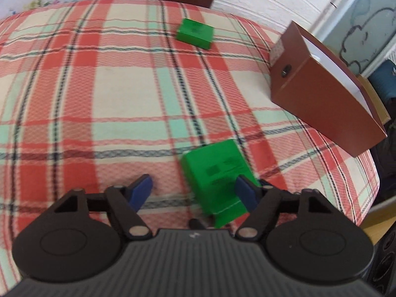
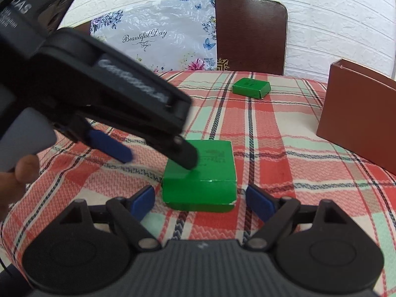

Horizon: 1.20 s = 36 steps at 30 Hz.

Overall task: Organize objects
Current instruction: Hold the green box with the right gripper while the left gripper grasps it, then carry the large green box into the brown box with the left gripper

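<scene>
the table wears a woven plaid cloth (image 1: 104,104) – red, cream and mint squares crossed by dark lines – and it fills most of both views. behind it stands a white brick-pattern wall (image 2: 321,12), with a dark brown chair back (image 2: 250,34) at twelve o'clock in the right wrist view and a floral plastic sheet (image 2: 153,37) printed "beautiful day" at about eleven.

a brown open box (image 1: 319,104) with a white inside sits at the table's edge, at two o'clock in the left wrist view. the near green box (image 2: 200,180) lies flat on the cloth near the middle; the far green box (image 2: 251,87) lies well apart from it, toward the chair.

the right gripper (image 2: 200,200) is spread wide, its blue pads on either side of the near green box without pressing on it. the left gripper (image 1: 195,190) comes in from ten o'clock in the right wrist view, jaws apart, one finger over the box's top and the other off to its side above the cloth; whether that finger touches the box i cannot tell. nothing is gripped.
</scene>
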{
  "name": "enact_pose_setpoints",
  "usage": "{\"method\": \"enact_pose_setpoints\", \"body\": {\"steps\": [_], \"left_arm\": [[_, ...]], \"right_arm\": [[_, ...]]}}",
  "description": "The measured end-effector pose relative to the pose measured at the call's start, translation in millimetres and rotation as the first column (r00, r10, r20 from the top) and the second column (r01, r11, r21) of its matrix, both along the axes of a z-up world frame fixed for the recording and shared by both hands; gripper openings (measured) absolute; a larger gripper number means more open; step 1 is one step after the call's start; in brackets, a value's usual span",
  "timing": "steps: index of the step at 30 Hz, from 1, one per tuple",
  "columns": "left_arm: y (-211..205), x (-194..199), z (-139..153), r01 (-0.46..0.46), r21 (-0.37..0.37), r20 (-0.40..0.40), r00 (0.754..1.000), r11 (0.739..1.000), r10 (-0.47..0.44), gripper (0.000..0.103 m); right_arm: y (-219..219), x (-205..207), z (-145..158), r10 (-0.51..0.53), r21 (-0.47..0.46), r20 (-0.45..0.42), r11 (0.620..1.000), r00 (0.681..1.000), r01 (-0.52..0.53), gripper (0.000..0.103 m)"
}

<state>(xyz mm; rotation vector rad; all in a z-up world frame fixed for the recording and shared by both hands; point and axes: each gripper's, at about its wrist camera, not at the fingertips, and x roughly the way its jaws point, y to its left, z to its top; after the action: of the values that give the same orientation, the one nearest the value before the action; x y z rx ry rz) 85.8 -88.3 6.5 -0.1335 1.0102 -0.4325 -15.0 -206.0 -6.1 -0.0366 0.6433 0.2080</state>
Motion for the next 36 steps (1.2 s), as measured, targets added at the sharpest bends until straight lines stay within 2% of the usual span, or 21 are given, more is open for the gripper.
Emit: {"method": "enact_pose_setpoints", "body": {"steps": [2,4,5,6,11,16,19,25,29,31,32,33,34,36], "left_arm": [[-9,0,-1,0.009,0.018,0.015,1.0,1.0,-0.01,0.073],[-13,0,-1,0.018,0.017,0.019,1.0,1.0,-0.018,0.067],[-13,1,1,0.026,0.01,0.016,1.0,1.0,-0.026,0.064],[-13,1,2,0.041,-0.008,0.008,0.999,0.999,-0.041,0.056],[-29,1,13,0.064,-0.021,-0.002,0.998,0.998,-0.064,0.049],[-70,-4,44,0.164,-0.052,0.067,0.985,0.985,-0.161,0.044],[-107,-4,68,0.241,-0.052,0.128,0.964,0.969,-0.233,0.044],[-182,-1,108,0.38,-0.034,0.252,0.898,0.925,-0.36,0.044],[-227,12,117,0.424,-0.028,0.315,0.863,0.905,-0.395,0.045],[-248,23,113,0.422,-0.018,0.332,0.858,0.907,-0.392,0.054],[-257,28,108,0.411,-0.004,0.335,0.859,0.911,-0.387,0.058],[-264,32,103,0.391,0.019,0.336,0.864,0.92,-0.374,0.062],[-270,34,100,0.362,0.05,0.333,0.873,0.931,-0.357,0.062],[-273,41,92,0.332,0.087,0.317,0.885,0.939,-0.342,0.062]], "right_arm": [[1,3,0,0.004,-0.006,-0.004,1.0,1.0,-0.004,0.084],[1,7,1,0.007,-0.007,-0.012,1.0,1.0,-0.007,0.082],[1,8,1,0.011,-0.008,-0.015,1.0,1.0,-0.011,0.077],[1,9,2,0.018,-0.013,-0.011,1.0,1.0,-0.018,0.066],[-8,4,5,-0.02,-0.025,0.022,0.999,1.0,0.02,0.064],[-44,-9,22,-0.136,-0.013,0.134,0.99,0.982,0.139,0.062],[-69,-17,38,-0.214,-0.028,0.227,0.974,0.95,0.226,0.062],[-127,-22,66,-0.359,-0.027,0.372,0.917,0.856,0.397,0.062],[-167,-11,79,-0.423,-0.026,0.426,0.878,0.8,0.478,0.063],[-184,2,78,-0.449,-0.027,0.436,0.859,0.78,0.51,0.064],[-191,10,76,-0.467,-0.032,0.437,0.846,0.769,0.532,0.068],[-199,19,72,-0.487,-0.042,0.422,0.832,0.765,0.553,0.082],[-205,26,68,-0.503,-0.047,0.405,0.822,0.763,0.567,0.086],[-214,31,61,-0.532,-0.029,0.369,0.813,0.762,0.582,0.086]]}}
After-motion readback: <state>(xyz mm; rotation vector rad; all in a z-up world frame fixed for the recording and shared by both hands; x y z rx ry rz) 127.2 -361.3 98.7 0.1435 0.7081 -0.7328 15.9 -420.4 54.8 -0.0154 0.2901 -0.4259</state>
